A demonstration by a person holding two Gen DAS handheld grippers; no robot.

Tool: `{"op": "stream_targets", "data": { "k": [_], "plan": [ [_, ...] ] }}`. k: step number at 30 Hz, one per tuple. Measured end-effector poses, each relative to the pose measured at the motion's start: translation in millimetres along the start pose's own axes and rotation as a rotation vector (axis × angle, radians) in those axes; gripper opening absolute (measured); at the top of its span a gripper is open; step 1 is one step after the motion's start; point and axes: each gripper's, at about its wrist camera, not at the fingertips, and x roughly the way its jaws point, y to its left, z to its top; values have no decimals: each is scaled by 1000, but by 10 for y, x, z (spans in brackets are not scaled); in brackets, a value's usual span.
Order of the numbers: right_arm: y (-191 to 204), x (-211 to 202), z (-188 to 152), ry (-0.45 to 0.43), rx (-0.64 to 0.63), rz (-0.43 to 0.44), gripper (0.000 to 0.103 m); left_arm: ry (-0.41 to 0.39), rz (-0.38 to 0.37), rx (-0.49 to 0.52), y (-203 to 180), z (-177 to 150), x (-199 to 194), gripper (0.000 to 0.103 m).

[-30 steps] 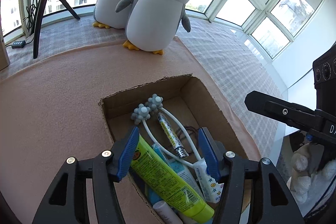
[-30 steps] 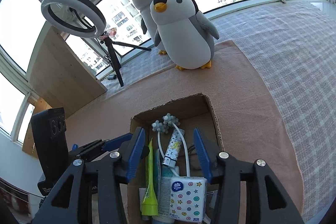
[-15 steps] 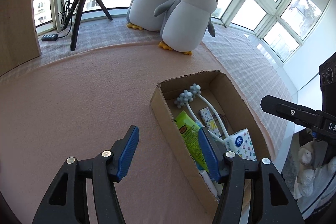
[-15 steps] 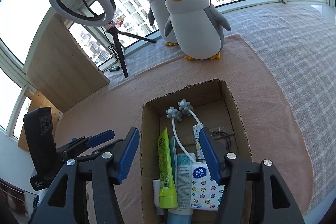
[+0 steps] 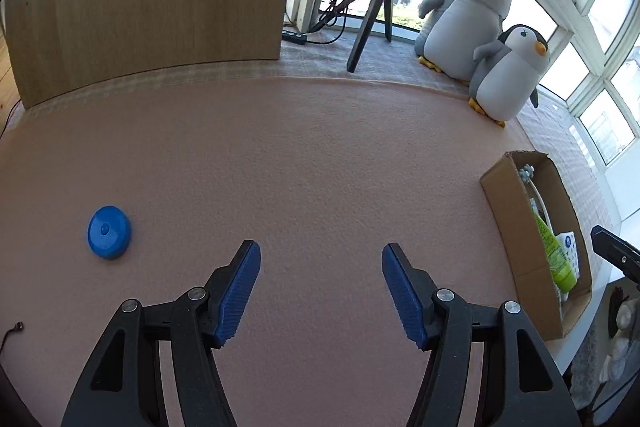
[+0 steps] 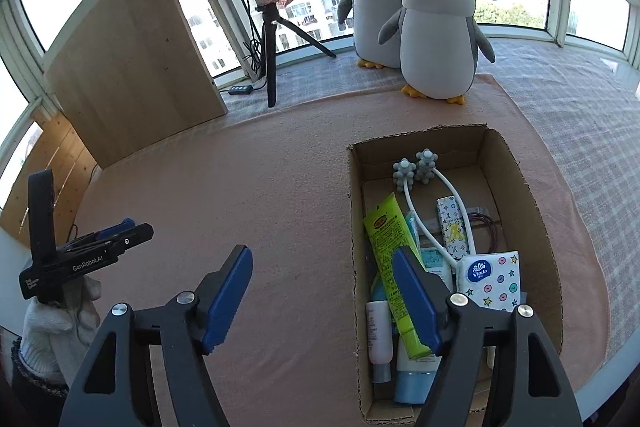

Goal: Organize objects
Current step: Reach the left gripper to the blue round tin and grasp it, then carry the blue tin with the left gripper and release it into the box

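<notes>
The left gripper has been swung away from the open cardboard box, which is now seen at the right edge of its view. A round blue plastic disc on the pink felt mat has been brought into view at the left. The right gripper has been shifted left, so that only its right finger overlaps the box.

Left black two-finger gripper with blue ribbed pads was held low and level, jaws spread wide, nothing between them. Seen from the right wrist view, a white-gloved hand gripped its handle. Right black two-finger gripper with blue pads likewise stood with jaws wide apart, empty, tilted downward, fingers pointing forward.
</notes>
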Motion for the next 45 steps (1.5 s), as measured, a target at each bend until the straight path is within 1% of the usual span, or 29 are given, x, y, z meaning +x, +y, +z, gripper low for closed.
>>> {"op": "stream_targets", "data": {
  "k": [5, 8, 11, 15, 17, 23, 30, 32, 35, 41, 45],
  "plan": [
    [319, 43, -126, 5, -36, -35, 70, 4, 89, -95, 794, -36, -38, 67],
    [424, 83, -206, 22, -17, -24, 70, 9, 133, -133, 1183, -28, -30, 68],
    [487, 96, -291, 33, 2, -25, 70, 25, 166, -154, 1490, -1, 24, 70],
    [517, 68, -400, 38, 19, -38, 70, 48, 191, -155, 1716, 38, 127, 70],
    [507, 46, -453, 37, 32, -40, 70, 58, 208, -153, 1772, 76, 213, 70],
    [372, -8, -572, 38, 100, -47, 70, 105, 205, -142, 1828, 153, 456, 70],
    [228, -18, -640, 42, 156, -50, 70, 124, 230, -119, 1846, 167, 634, 70],
    [211, -19, -643, 44, 159, -49, 70, 118, 242, -115, 1852, 150, 629, 66],
    [196, -14, -639, 44, 162, -45, 70, 109, 245, -114, 1831, 143, 601, 54],
    [175, -21, -623, 43, 157, -34, 70, 112, 245, -93, 1782, 136, 591, 54],
    [110, -73, -623, 31, 157, -40, 70, 102, 222, -76, 1644, 127, 516, 54]
  ]
}}
